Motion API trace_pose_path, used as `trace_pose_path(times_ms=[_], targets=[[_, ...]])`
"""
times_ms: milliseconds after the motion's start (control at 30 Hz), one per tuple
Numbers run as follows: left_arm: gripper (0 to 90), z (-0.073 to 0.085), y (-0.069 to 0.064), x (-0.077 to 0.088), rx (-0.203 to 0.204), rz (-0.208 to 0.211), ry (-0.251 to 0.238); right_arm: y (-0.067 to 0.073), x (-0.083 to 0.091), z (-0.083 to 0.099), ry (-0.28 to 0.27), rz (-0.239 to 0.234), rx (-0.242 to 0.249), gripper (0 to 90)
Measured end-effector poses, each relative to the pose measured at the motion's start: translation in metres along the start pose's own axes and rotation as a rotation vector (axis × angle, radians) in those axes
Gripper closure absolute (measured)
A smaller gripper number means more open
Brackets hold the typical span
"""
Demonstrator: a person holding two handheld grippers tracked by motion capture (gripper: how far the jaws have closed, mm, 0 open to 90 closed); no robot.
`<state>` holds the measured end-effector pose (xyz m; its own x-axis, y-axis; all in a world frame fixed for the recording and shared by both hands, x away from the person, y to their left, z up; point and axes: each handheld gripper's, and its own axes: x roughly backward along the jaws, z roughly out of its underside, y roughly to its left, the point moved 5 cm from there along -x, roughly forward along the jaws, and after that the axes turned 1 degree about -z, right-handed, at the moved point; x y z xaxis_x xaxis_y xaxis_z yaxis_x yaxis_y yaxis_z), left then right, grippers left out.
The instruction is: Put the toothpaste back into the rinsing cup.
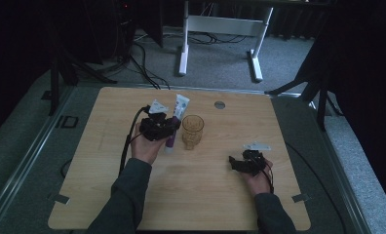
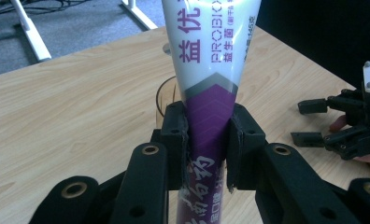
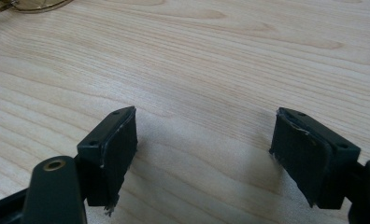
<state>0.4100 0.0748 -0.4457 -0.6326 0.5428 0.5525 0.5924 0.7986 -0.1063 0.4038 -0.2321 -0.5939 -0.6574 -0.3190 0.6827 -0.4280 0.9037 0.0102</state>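
A white and purple toothpaste tube (image 1: 176, 124) stands tilted over the wooden table (image 1: 108, 195), and my left gripper (image 1: 169, 127) is shut on its purple lower part. In the left gripper view both pads press the tube (image 2: 210, 70) from either side, and my left gripper (image 2: 207, 144) holds it upright in the picture. An amber glass cup (image 1: 192, 131) stands just right of the tube. My right gripper (image 1: 236, 162) rests low near the table's right front, open, with bare wood between its pads (image 3: 120, 144); in the right gripper view my right gripper (image 3: 204, 154) holds nothing.
A round grey grommet (image 1: 220, 105) sits in the table near its far edge. A white desk frame (image 1: 220, 29) stands on the carpet beyond the table. The cup's rim (image 3: 29, 4) shows at the top left of the right gripper view.
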Motion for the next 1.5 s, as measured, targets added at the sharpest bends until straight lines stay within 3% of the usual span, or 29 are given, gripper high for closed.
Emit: trace_pose_path(times_ms=[667, 1200, 1500], targets=[[71.8, -0.003, 0.005, -0.004, 0.041, 0.024, -0.011, 0.000, 0.000, 0.000, 0.001, 0.000, 0.002, 22.4], [71.7, -0.013, 0.005, -0.009, 0.031, 0.021, -0.025, 0.000, 0.000, 0.000, 0.000, 0.000, 0.001, 22.4], [71.7, -0.014, 0.006, -0.010, 0.047, 0.022, -0.043, 0.000, 0.000, 0.000, 0.000, 0.000, 0.002, 22.4]])
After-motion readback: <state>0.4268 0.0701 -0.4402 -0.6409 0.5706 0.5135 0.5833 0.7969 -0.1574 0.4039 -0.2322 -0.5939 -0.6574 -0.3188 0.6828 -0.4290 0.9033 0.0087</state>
